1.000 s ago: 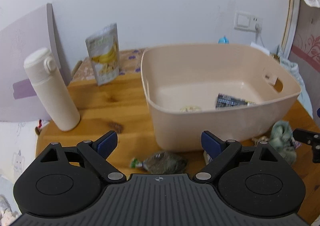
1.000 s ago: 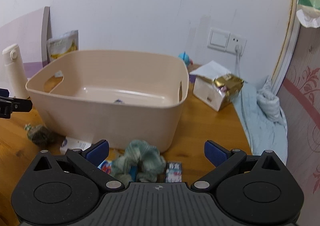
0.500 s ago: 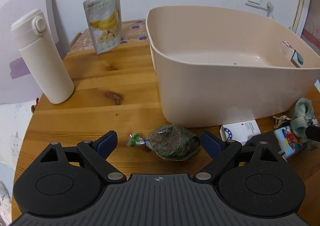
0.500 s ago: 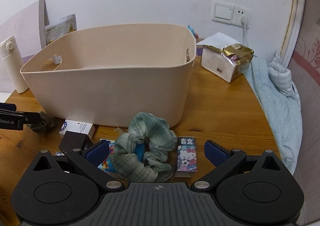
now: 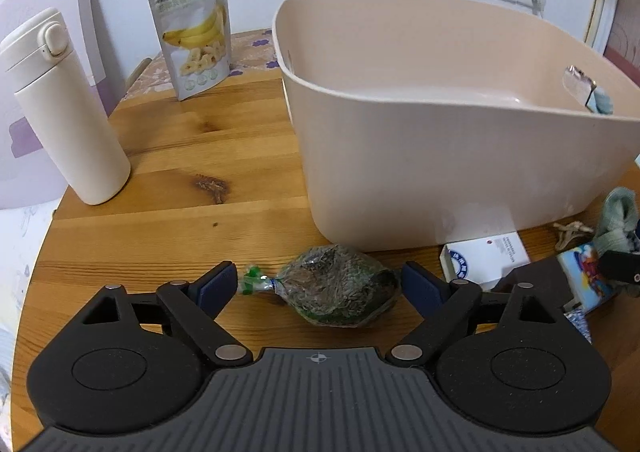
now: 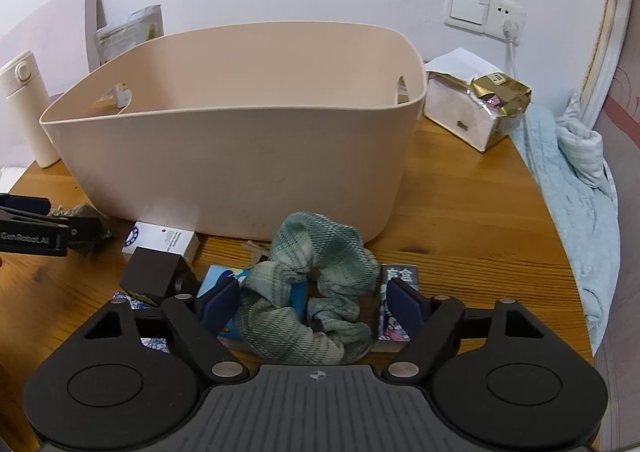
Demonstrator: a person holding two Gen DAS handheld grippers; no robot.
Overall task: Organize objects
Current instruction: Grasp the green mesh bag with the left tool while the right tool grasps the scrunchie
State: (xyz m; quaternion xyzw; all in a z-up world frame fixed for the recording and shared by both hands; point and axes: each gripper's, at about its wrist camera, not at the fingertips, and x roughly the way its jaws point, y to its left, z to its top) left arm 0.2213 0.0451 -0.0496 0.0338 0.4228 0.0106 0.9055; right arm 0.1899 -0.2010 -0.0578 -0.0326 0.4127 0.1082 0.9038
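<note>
The green scrunchie (image 6: pixel 316 284) lies on the wooden table (image 6: pixel 460 220), just near of the beige tub (image 6: pixel 240 156) and resting partly on a blue-printed packet (image 6: pixel 224 282). The right gripper (image 6: pixel 314 298) straddles it with its jaws closing; the blue pads (image 6: pixel 220 302) stand at either flank of the fabric and do not yet visibly press it, so nothing is grasped. A small cartoon-printed box (image 6: pixel 396 300) lies just right of the scrunchie, close against the right pad.

To the left, a clear bag of dark dried leaves (image 5: pixel 336 286) sits on the table in front of the tub's near wall. The left gripper (image 5: pixel 320 286) brackets it, jaws also closing, with a gap on both sides, wider on the left where the bag's knotted green neck (image 5: pixel 252 280) points.

The step in hand looks like a double pick-up: each hand taking one loose item meant for the tub. The next move probably calls for finishing both closures, then lifting above the rim (image 5: pixel 400 96) before carrying inward. The right hand should pinch only cloth, not the packet or box. The bag will likely crumple, so a gentle squeeze suits it.
</note>
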